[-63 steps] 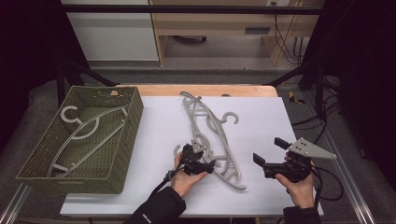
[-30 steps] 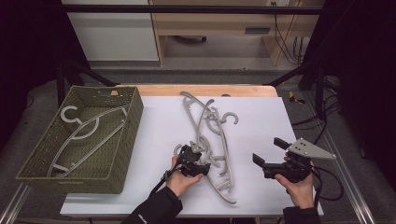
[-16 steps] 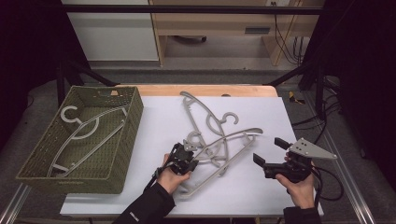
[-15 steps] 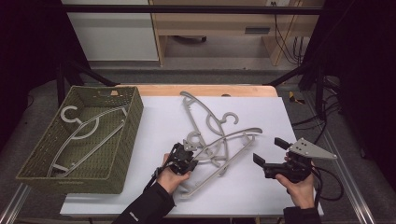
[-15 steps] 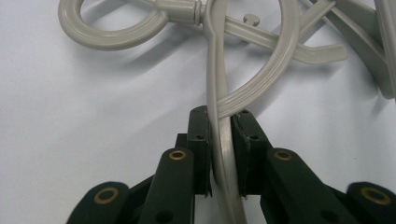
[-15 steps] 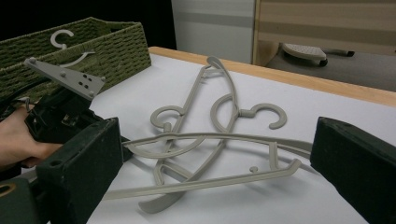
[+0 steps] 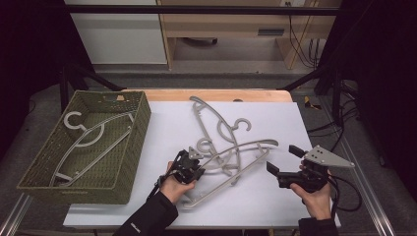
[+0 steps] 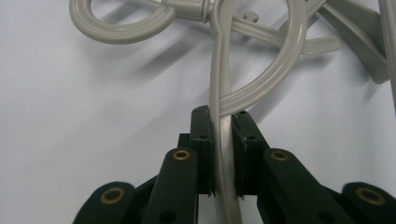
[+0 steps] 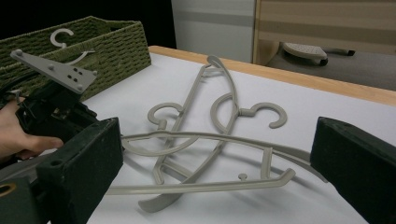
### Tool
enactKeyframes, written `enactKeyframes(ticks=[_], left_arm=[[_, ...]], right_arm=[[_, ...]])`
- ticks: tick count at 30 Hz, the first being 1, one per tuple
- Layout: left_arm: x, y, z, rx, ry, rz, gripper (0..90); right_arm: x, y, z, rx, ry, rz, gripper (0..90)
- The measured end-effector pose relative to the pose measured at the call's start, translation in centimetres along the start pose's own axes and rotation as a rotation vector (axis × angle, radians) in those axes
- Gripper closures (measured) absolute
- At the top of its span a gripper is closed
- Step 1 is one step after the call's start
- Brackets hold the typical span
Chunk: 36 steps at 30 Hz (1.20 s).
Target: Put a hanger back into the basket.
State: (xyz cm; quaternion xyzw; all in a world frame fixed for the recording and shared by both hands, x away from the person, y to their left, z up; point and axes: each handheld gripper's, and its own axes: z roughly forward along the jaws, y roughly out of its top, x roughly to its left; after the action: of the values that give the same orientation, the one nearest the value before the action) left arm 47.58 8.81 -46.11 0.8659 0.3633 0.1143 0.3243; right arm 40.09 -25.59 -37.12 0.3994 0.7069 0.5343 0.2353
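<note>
The left gripper is clamped on the shoulder bar of a grey plastic hanger, its jaws having just been closing onto that bar, which now sits pinched between the pads in the left gripper view. The step in hand looks like picking one hanger off the loose pile on the white table to move it to the woven basket, which stands well off to the outer side of the left gripper and already holds one hanger. The gripped hanger lies nearly flat, its long axis running from just below the left gripper across toward the right gripper, with its hook curling just ahead of the left jaws. It crosses over a second hanger lying farther ahead. The right gripper hovers with its jaws wide apart and empty, near the far end of the held hanger. The next move probably calls for a lift clear of the lower hanger, whose hook could snag, then a swing toward the basket.
</note>
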Motion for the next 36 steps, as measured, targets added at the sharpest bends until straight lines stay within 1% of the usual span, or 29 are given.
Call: enactKeyframes(ticks=[5, 6, 9, 10, 12, 16, 17, 21, 25, 27, 31, 33, 36], left_arm=[[0.4, -0.1, -1.4, -0.035, -0.001, 0.01, 81.0], [0.6, -0.1, -1.8, -0.038, -0.004, 0.007, 81.0], [1.0, -0.1, -2.9, -0.068, 0.004, 0.0, 81.0], [1.2, 0.0, -3.4, -0.074, 0.009, 0.002, 81.0], [1.5, 0.0, -4.4, -0.1, 0.011, -0.012, 81.0], [1.8, 0.0, -6.3, -0.132, 0.029, -0.008, 81.0], [1.9, 0.0, -6.8, -0.142, 0.035, 0.0, 81.0], [2.1, 0.0, -8.5, -0.169, 0.032, -0.002, 81.0], [2.1, 0.2, -9.9, -0.192, 0.052, 0.011, 81.0], [2.2, 0.3, -10.6, -0.206, 0.053, 0.013, 81.0], [2.7, 0.6, -12.2, -0.23, 0.07, 0.023, 81.0], [3.1, 0.7, -13.0, -0.245, 0.075, 0.023, 81.0], [3.7, 0.9, -14.3, -0.273, 0.088, 0.01, 81.0]], right_arm=[[0.0, 0.0, -0.1, 0.0, 0.003, -0.001, 3.0], [0.0, 0.0, 0.0, -0.002, 0.002, -0.001, 3.0], [-0.1, 0.0, -0.1, 0.002, -0.002, 0.0, 2.9], [-0.1, 0.0, -0.1, 0.002, -0.002, 0.0, 2.9], [-0.1, 0.0, -0.1, -0.001, -0.001, 0.002, 2.9], [-0.1, -0.1, -0.2, -0.002, -0.002, 0.002, 2.9], [-0.1, -0.1, -0.2, -0.002, -0.002, 0.003, 2.9], [-0.1, -0.1, -0.2, -0.001, -0.002, 0.004, 2.9], [-0.2, -0.1, -0.3, -0.002, -0.006, 0.001, 2.8], [-0.2, -0.1, -0.3, -0.002, -0.007, 0.004, 2.8], [-0.2, -0.2, -0.2, 0.0, -0.006, 0.002, 2.7], [-0.3, -0.2, -0.2, 0.001, -0.009, 0.002, 2.7], [-0.3, -0.1, -0.2, -0.001, -0.005, 0.004, 2.7]])
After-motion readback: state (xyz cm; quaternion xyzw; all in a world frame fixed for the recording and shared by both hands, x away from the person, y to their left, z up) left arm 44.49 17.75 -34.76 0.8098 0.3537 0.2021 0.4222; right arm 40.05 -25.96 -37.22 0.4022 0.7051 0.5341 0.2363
